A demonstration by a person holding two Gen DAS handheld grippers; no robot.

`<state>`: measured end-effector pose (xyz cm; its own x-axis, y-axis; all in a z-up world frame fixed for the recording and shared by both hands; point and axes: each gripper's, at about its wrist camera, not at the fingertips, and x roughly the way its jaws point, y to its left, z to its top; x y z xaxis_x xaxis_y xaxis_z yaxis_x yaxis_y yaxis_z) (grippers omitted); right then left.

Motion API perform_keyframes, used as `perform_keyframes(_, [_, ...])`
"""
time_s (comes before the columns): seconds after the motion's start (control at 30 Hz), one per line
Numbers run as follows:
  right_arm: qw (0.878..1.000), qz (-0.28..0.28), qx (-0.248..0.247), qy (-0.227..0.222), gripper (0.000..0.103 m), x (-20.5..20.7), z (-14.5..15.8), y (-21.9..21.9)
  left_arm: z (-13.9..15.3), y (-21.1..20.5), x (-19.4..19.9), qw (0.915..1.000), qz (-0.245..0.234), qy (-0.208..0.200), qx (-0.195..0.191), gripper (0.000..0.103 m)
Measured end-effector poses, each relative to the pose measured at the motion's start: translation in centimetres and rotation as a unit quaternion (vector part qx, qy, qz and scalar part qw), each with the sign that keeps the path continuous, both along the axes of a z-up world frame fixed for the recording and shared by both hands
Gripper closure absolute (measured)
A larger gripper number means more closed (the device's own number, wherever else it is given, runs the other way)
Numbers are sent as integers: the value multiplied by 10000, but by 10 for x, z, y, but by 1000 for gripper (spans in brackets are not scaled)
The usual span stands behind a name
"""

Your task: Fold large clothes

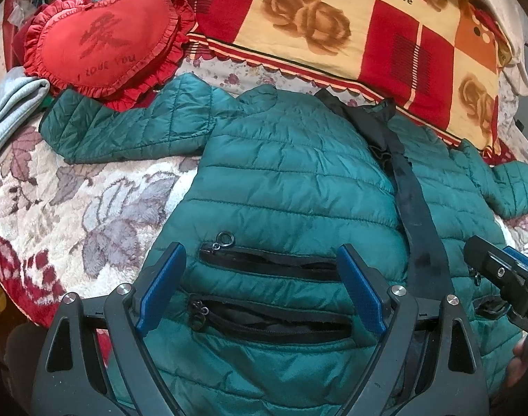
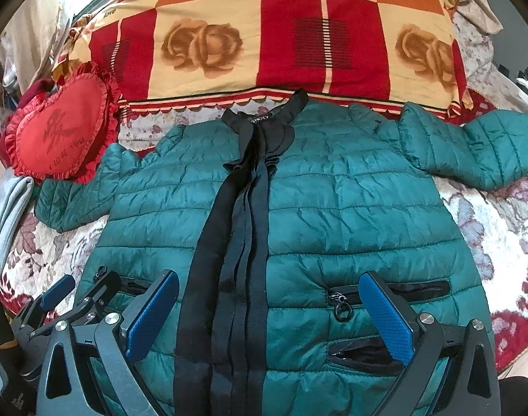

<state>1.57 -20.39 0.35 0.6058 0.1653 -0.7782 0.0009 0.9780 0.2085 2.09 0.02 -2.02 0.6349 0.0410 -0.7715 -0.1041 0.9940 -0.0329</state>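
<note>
A teal quilted puffer jacket (image 1: 284,180) lies flat, front up, on the bed, with a black zipper placket down its middle and both sleeves spread out; it also shows in the right wrist view (image 2: 350,208). My left gripper (image 1: 262,260) is open and empty, hovering over the jacket's left pocket zippers (image 1: 267,263) near the hem. My right gripper (image 2: 269,287) is open and empty over the lower middle of the jacket, straddling the placket (image 2: 243,215). The right gripper also shows at the right edge of the left wrist view (image 1: 503,277), and the left one at the lower left of the right wrist view (image 2: 80,298).
A red heart-shaped cushion (image 1: 104,41) touches the jacket's left sleeve. A red, orange and cream rose-patterned quilt (image 2: 274,41) lies behind the collar. A grey folded garment (image 1: 10,104) is at far left. The floral bed cover (image 1: 73,201) surrounds the jacket.
</note>
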Motion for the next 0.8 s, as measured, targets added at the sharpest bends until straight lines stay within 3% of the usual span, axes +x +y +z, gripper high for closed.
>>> perform_keyframes(0.8, [10000, 51, 2, -49, 0, 6, -2, 7, 11, 7, 7, 9998, 107, -52, 153, 14])
